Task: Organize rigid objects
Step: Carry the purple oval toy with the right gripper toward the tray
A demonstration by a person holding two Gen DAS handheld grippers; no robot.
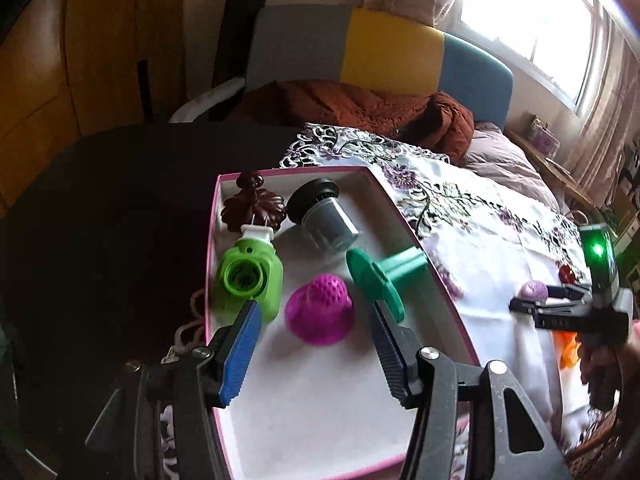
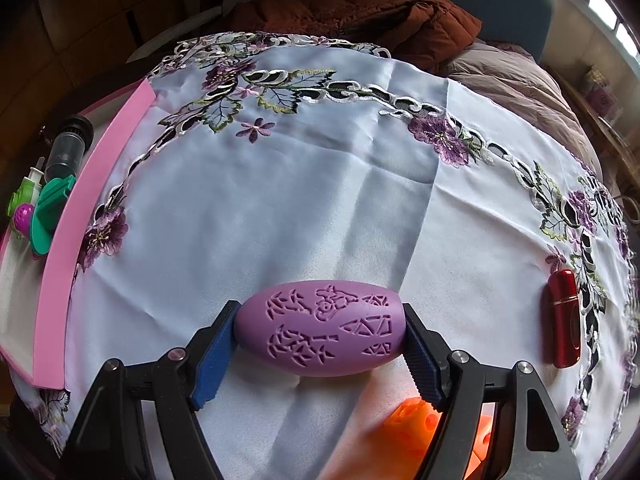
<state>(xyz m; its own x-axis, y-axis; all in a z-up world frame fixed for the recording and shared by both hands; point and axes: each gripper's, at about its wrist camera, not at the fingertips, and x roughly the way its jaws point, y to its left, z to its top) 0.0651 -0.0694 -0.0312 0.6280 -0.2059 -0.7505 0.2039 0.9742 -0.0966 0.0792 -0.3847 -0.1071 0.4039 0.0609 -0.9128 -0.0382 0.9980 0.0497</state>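
Note:
My left gripper (image 1: 314, 312) is open above the pink-rimmed white box (image 1: 404, 216), with a magenta textured bell-shaped piece (image 1: 320, 310) lying between its fingers. The box also holds a green plug-in device (image 1: 250, 278), a teal flanged piece (image 1: 380, 276), a dark grey cylinder (image 1: 324, 216) and a brown flower-shaped piece (image 1: 252, 204). My right gripper (image 2: 320, 340) is shut on a lilac carved egg-shaped piece (image 2: 320, 332) just above the embroidered tablecloth (image 2: 300, 184). It also shows in the left wrist view (image 1: 534, 291).
A red metallic cylinder (image 2: 564, 316) lies on the cloth at the right. An orange perforated piece (image 2: 416, 424) lies under my right gripper. The box's pink wall (image 2: 80, 216) stands at the cloth's left. A rust-coloured quilted jacket (image 1: 360, 108) lies behind the table.

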